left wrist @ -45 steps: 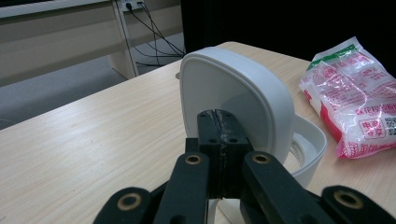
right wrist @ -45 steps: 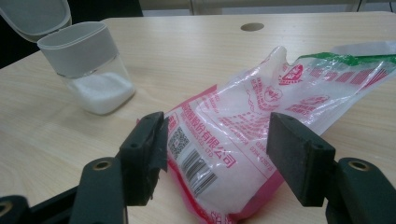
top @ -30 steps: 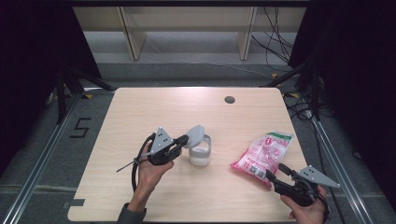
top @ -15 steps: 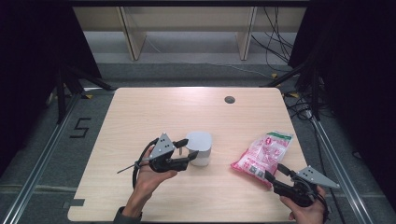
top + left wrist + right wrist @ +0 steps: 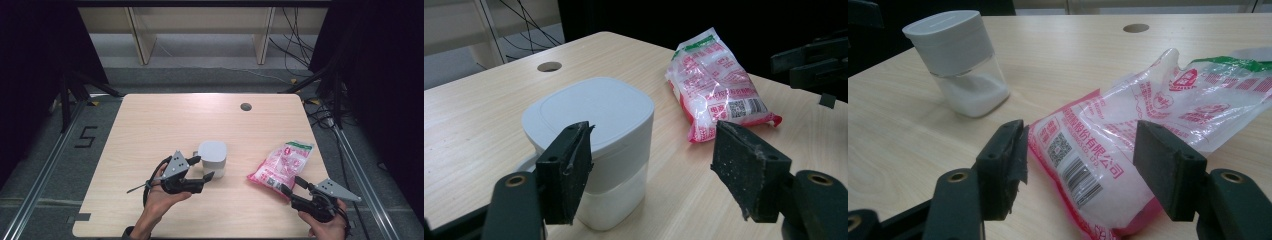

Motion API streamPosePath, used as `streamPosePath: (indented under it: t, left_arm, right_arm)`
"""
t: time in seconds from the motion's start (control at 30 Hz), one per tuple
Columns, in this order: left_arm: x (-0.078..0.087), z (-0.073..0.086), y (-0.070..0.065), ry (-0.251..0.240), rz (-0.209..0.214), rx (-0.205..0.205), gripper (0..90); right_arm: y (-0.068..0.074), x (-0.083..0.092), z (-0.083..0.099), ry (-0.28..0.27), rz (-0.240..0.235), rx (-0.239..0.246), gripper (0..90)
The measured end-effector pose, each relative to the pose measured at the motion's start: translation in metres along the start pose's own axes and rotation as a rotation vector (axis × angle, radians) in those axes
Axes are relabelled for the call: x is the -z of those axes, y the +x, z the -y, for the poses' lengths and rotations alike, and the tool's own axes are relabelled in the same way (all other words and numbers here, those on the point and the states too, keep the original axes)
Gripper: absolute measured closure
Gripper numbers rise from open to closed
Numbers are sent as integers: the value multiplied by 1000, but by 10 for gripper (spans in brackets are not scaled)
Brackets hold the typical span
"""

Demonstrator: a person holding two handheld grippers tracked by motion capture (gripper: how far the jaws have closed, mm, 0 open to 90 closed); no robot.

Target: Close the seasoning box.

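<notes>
White-lidded container (image 5: 212, 159), part filled with white powder, is seen standing upright at the centre of the worktop (image 5: 150, 125) in the high view. The left tongs (image 5: 204, 168) are placed just left of it, their jaws having just been opening; in the left gripper view the jaws stand wide apart, with the container (image 5: 594, 145) behind the left jaw and nothing pressed by the pads. A pink-and-white plastic bag (image 5: 281, 164) is laid flat at the lower right of the high view. The right tongs (image 5: 291, 185) are held open at its near end, and in the right gripper view the bag (image 5: 1128, 145) is seen between the jaws without being clamped.
</notes>
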State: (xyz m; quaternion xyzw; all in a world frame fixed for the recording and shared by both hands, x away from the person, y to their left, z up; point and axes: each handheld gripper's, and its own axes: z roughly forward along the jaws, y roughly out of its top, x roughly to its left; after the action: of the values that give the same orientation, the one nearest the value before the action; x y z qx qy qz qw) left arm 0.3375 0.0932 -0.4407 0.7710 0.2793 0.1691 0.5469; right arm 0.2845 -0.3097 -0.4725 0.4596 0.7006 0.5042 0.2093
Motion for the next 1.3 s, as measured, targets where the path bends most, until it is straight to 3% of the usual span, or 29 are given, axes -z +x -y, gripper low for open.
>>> streamPosePath:
  t: [0.03, 0.07, 0.1, 0.13, 0.27, 0.37, 0.53, 0.63, 0.67, 0.7, 0.83, 0.93, 1.0, 1.03, 1.13, 1.17, 1.2, 1.23, 1.27, 1.3]
  left_arm:
    - [0, 2, -3, 6, -4, 8, 312]
    - [0, 3, -4, 10, -7, -3, 311]
    - [-1, 5, -7, 3, -9, 9, 312]
    - [0, 7, -9, 17, -22, -6, 311]
    - [-1, 13, -17, 28, -11, -7, 306]
    - [-1, 17, -20, 44, -9, -15, 298]
    - [-3, 26, -20, 61, 0, -2, 283]
    - [-2, 30, -18, 69, 2, 12, 281]
    - [-2, 31, -18, 72, 2, 12, 281]
    - [-1, 33, -18, 72, 3, 18, 281]
    - [0, 38, -17, 72, -1, 30, 279]
    - [3, 40, -17, 80, -11, 35, 278]
    - [3, 43, -17, 75, -11, 31, 278]
    - [4, 44, -17, 78, -14, 31, 278]
    - [3, 50, -16, 101, -21, 11, 276]
    - [3, 52, -15, 109, -26, 7, 275]
    - [3, 54, -15, 113, -26, 29, 275]
    - [3, 56, -15, 115, -27, 31, 274]
    - [4, 58, -14, 127, -31, 20, 273]
    - [4, 59, -15, 123, -32, 38, 273]
  right_arm:
    - [0, 0, 0, 3, 3, 2, 382]
    - [4, 0, 0, -1, -18, -44, 382]
    - [1, -1, 0, 1, -11, 3, 381]
    - [1, -1, 0, 11, -14, 6, 381]
    - [7, -1, 0, 29, -22, -24, 381]
    - [5, -2, 0, 19, -27, 6, 381]
    - [6, -3, 1, 22, -39, -6, 378]
    - [5, -5, 1, 37, -35, 25, 376]
    - [9, -2, 1, 62, -31, -21, 375]
    - [6, -3, 1, 40, -39, 21, 374]
    - [8, -6, 2, 29, -54, 14, 373]
    - [10, -4, 2, 51, -47, -1, 369]
    - [10, -6, 3, 60, -62, 19, 355]
    - [12, -5, 3, 78, -69, -3, 350]
    - [13, -9, 6, 107, -95, 51, 349]
    - [15, -10, 7, 142, -104, 51, 348]
    - [18, -10, 8, 146, -114, 46, 345]
    - [15, -12, 8, 142, -111, 110, 343]
    - [18, -12, 10, 175, -122, 91, 342]
    - [19, -12, 11, 170, -123, 105, 341]
